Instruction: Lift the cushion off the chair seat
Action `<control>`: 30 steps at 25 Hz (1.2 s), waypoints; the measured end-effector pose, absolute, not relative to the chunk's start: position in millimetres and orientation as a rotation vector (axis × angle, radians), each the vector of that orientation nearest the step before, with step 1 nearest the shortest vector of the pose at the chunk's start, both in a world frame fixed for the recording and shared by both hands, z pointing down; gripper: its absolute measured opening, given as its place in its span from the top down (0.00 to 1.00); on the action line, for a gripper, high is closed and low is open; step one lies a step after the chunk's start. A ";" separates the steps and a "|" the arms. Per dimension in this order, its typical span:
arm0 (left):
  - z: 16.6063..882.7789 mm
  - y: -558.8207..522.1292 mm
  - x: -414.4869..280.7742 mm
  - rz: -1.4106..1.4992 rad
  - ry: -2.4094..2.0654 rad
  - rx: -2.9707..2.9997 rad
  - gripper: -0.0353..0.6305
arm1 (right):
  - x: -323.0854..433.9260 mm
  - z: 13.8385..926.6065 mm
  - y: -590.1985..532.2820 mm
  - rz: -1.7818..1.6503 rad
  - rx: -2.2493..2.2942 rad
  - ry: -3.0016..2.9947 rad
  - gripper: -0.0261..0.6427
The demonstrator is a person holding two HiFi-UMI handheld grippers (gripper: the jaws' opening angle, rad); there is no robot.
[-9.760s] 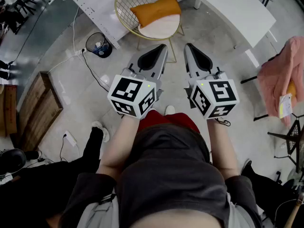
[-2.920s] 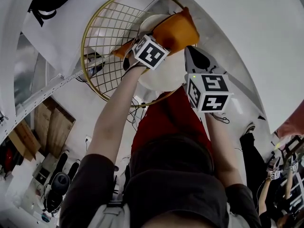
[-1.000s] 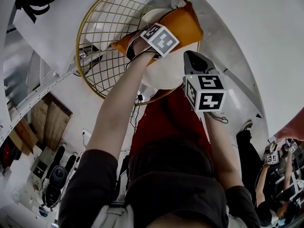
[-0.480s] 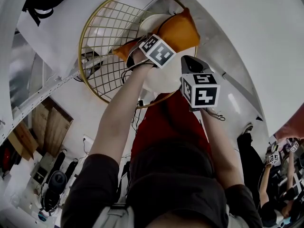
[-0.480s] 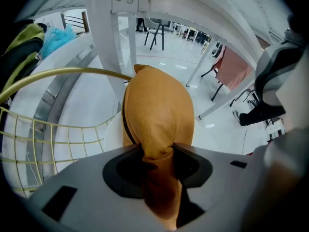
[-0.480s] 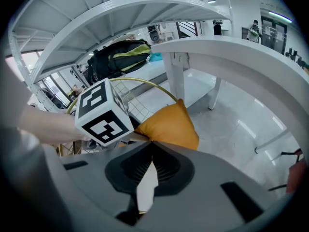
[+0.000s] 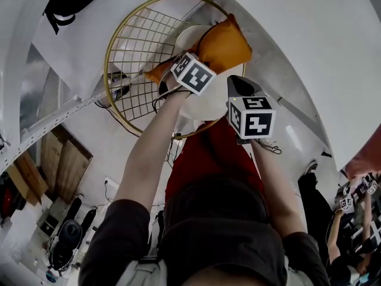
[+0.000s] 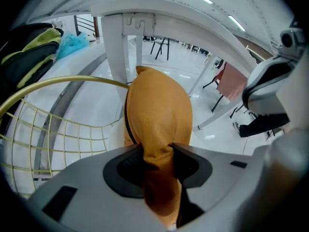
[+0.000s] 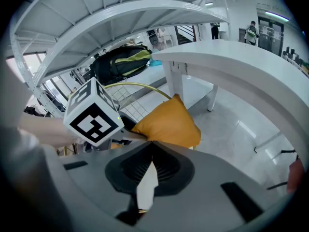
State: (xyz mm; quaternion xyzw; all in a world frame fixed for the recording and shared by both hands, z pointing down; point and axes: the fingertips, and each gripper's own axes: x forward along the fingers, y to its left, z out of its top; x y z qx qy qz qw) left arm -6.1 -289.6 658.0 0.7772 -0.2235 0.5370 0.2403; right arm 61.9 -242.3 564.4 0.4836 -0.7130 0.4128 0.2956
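— Pale floor (image 7: 113,148) shows under the gold wire chair (image 7: 119,52). Where's the cushion (image 8: 157,110)?
— At the rear of the white seat (image 7: 208,100). One end sits between the left gripper (image 8: 157,149) jaws, which are closing on it.
— And the right gripper (image 9: 152,143)?
— Hanging just beside, jaws together, empty.

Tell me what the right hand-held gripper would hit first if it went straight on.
Most likely the cushion, whose near edge sits just beyond the closed tips of the right hand-held gripper. Depth is unclear; it might slip under it onto the white seat pad.
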 end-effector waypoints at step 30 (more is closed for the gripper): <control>534.4 -273.2 -57.6 1.029 -0.992 2.164 0.70 | 32.2 485.9 -225.8 0.911 1.393 -2.016 0.93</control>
